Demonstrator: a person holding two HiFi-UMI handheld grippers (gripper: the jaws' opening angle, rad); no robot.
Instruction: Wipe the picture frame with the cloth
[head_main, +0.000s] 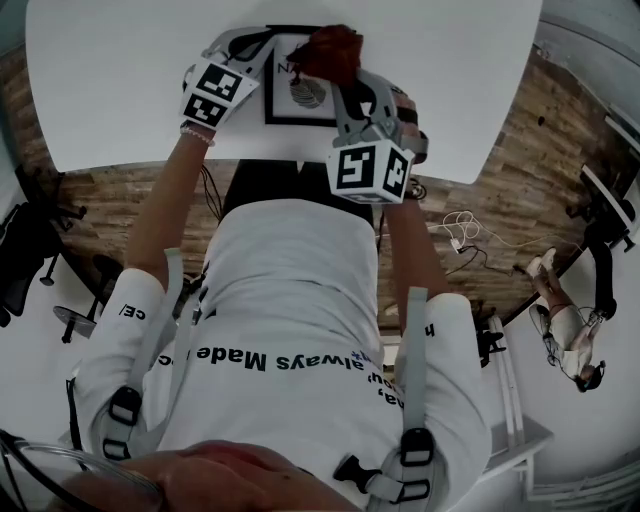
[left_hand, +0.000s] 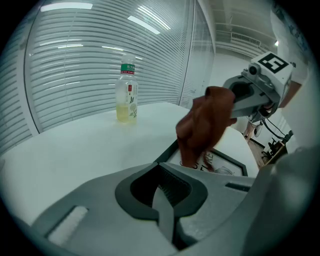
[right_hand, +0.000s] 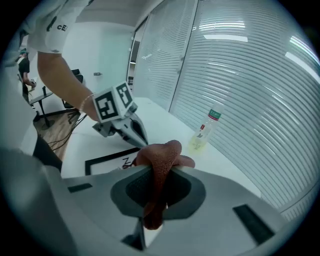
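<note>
Fingers (right_hand: 215, 200) of your right gripper (right_hand: 159, 172) pinch the rust-brown bunched cloth (right_hand: 161, 152) - a fold runs down between them and the rest bulges out past the tips. Left gripper (left_hand: 161, 170) fingers (left_hand: 100, 210) are pressed together with nothing visible between them, tip right at the near corner of the black-edged rectangular picture frame (head_main: 283, 108).

That frame lies flat on the white table (head_main: 120, 80). The cloth hangs over the frame's glass on the side away from the left gripper, and its lower end looks to be touching the print. A clear plastic bottle with green cap and pale yellow liquid (left_hand: 126, 95) stands well apart from the frame, on the far side.

Step looks like the wipe itself, at or near its start - cloth on the glass, most of the frame not yet covered. Next you'd want to drag the cloth across the glass toward the left gripper, pressing lightly, with the left tip pinning the frame's corner so it doesn't slide.
</note>
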